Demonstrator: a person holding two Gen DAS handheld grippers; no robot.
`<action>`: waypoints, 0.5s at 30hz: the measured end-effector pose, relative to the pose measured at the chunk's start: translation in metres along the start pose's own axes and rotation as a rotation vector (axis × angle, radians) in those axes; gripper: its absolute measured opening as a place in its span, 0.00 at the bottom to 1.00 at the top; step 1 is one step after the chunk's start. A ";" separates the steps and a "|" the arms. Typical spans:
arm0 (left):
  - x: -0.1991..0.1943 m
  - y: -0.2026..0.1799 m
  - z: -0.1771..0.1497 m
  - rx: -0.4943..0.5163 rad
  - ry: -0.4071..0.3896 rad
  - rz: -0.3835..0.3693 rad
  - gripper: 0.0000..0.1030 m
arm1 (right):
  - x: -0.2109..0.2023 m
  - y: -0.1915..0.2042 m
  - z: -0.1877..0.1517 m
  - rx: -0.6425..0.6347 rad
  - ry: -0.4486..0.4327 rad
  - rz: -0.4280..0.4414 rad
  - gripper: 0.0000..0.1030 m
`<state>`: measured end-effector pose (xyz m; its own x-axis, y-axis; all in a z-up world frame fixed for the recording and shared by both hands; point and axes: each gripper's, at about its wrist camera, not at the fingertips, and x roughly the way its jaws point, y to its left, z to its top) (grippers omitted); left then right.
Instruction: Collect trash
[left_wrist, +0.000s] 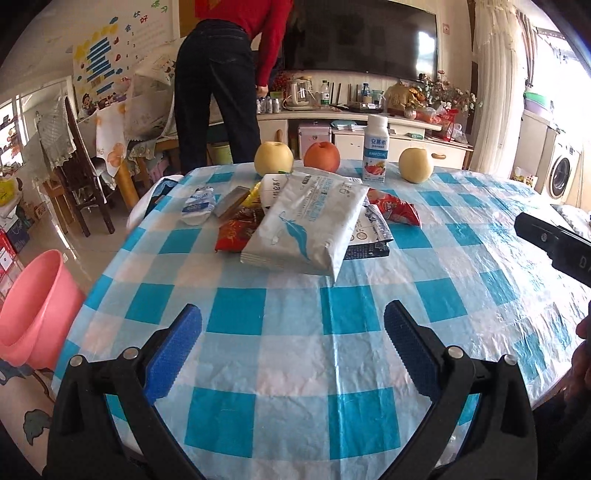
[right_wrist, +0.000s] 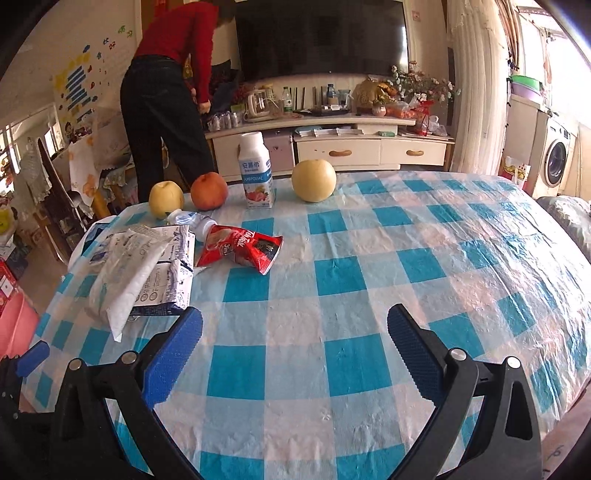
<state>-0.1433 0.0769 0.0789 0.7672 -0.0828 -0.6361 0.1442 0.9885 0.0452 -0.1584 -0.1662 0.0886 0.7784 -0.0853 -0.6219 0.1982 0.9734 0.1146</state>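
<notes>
A heap of wrappers lies on the blue-checked tablecloth (left_wrist: 288, 354). On top is a large white tissue pack (left_wrist: 306, 225), with a red snack bag (left_wrist: 395, 208), a red-and-gold wrapper (left_wrist: 236, 230) and a small white pouch (left_wrist: 198, 208) around it. My left gripper (left_wrist: 293, 328) hovers open just short of the tissue pack, with nothing between its fingers. In the right wrist view the tissue pack (right_wrist: 127, 273) and the red snack bag (right_wrist: 242, 249) lie to the left. My right gripper (right_wrist: 295, 332) is open over bare cloth, holding nothing. Its black body (left_wrist: 554, 243) shows at the left view's right edge.
A pink bin (left_wrist: 35, 310) stands on the floor left of the table. Along the far table edge stand two yellow pears (left_wrist: 273, 157) (left_wrist: 415, 164), a red apple (left_wrist: 321, 156) and a yogurt bottle (left_wrist: 376, 149). A person in a red top (left_wrist: 218, 92) bends at the TV cabinet behind.
</notes>
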 end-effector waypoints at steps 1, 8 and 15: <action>-0.002 0.003 -0.001 -0.005 -0.004 0.004 0.97 | -0.005 0.001 -0.002 -0.001 -0.013 -0.001 0.96; -0.020 0.029 -0.008 -0.036 -0.031 0.039 0.97 | -0.035 0.010 -0.012 -0.020 -0.085 0.015 0.96; -0.035 0.041 -0.014 -0.043 -0.053 0.062 0.97 | -0.055 0.021 -0.021 -0.027 -0.122 0.020 0.96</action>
<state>-0.1731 0.1223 0.0922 0.8062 -0.0267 -0.5911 0.0693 0.9964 0.0497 -0.2099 -0.1367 0.1089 0.8489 -0.0891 -0.5209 0.1671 0.9804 0.1046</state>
